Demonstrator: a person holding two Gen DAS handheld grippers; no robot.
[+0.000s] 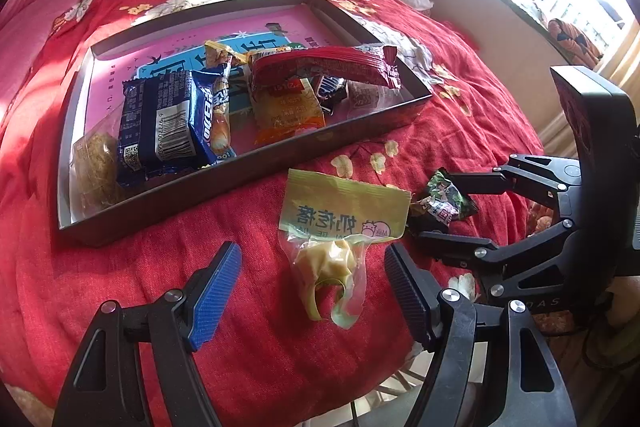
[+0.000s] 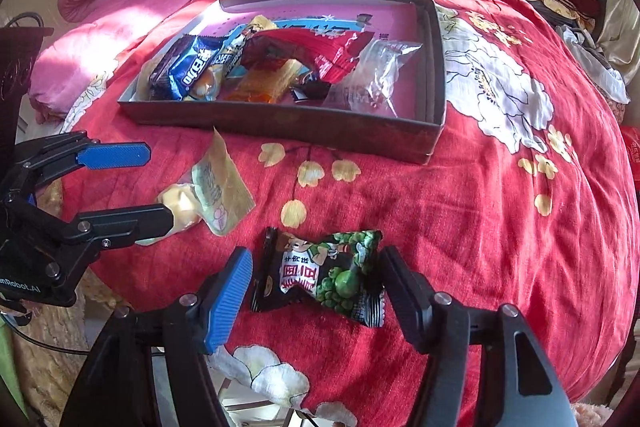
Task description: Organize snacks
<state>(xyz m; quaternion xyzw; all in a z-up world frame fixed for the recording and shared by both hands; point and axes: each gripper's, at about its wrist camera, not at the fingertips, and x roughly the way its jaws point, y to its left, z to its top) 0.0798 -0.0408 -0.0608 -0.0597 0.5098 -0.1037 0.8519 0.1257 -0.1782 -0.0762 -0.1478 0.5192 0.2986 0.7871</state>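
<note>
Left wrist view: the left gripper (image 1: 313,291) has its jaws spread around a pale yellow-green clear-ended snack packet (image 1: 340,227) on the red flowered bedspread (image 1: 256,347), near the dark shallow cardboard tray (image 1: 248,163) of snacks.

Right wrist view: the right gripper (image 2: 316,301) has its jaws spread, flanking a black-and-green pea packet (image 2: 320,275) without touching it.

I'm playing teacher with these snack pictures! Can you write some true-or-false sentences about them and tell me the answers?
1. The green pea packet lies inside the box. False: it lies on the red bedspread, outside it.
2. The right gripper has its fingers either side of the pea packet. True.
3. The yellow milk snack packet lies between the left gripper fingers. True.
4. The box is empty. False: several snack packets lie in it.
</note>
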